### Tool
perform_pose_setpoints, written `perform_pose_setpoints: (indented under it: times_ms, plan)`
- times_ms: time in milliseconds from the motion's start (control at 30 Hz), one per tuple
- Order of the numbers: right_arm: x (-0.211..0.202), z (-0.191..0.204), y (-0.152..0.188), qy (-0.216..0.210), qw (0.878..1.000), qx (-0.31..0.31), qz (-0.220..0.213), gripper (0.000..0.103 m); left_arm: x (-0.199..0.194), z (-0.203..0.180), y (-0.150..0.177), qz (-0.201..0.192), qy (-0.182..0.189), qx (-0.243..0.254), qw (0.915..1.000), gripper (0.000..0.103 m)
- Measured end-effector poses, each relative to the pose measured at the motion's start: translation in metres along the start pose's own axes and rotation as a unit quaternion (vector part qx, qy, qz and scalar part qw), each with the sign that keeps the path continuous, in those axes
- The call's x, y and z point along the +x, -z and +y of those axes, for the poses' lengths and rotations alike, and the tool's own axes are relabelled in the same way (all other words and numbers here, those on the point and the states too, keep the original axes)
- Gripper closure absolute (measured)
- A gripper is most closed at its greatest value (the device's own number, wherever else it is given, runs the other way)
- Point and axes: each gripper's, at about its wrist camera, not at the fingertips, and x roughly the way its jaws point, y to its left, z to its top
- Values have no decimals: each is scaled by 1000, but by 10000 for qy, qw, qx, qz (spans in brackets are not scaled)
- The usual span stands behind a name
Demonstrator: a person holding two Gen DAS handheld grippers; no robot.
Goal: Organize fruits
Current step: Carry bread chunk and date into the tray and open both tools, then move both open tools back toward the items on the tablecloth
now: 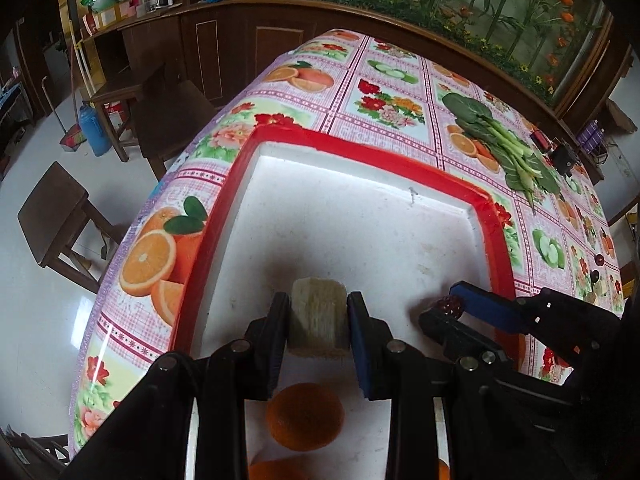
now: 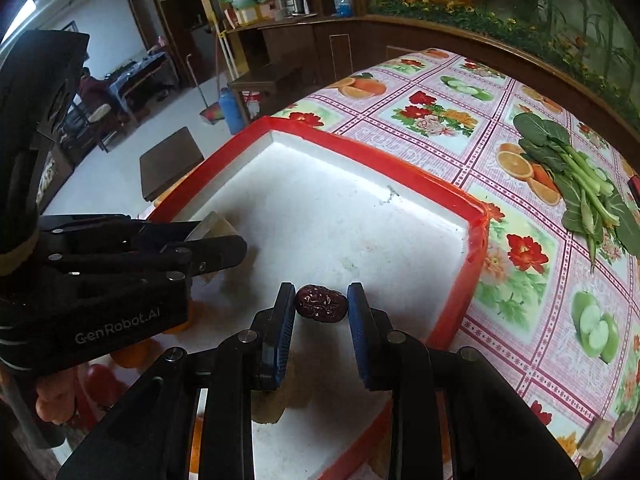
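Oranges below: your left gripper pinches a sugarcane chunk, right gripper a red date; release near the tray's rim and it could roll out.

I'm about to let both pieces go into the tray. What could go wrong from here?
The red date is round and sits only at the right gripper's tips, so it may roll across the white tray. The pale cut chunk in the left gripper hangs above an orange and could land on it.
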Motion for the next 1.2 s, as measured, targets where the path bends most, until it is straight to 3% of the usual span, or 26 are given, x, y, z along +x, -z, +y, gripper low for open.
perform_pose_setpoints:
  times_ms: [233,433,767,1200]
  plan:
    - [5,-1,3,33,9999,60,82,70,3,-1,2,52,-115,-10,9999,70]
    - [-5,-3,8,100,9998,159,102,68,-4,0,5,66,-207,-98,9997,55]
    - [-35,-2,24,37,9990,438,-16,64,-32,-10,22,-167,-367,11,9992,51]
    - [-89,-3,88,-204,9976,655,32,59,-69,-51,64,-359,-427,285,9980,46]
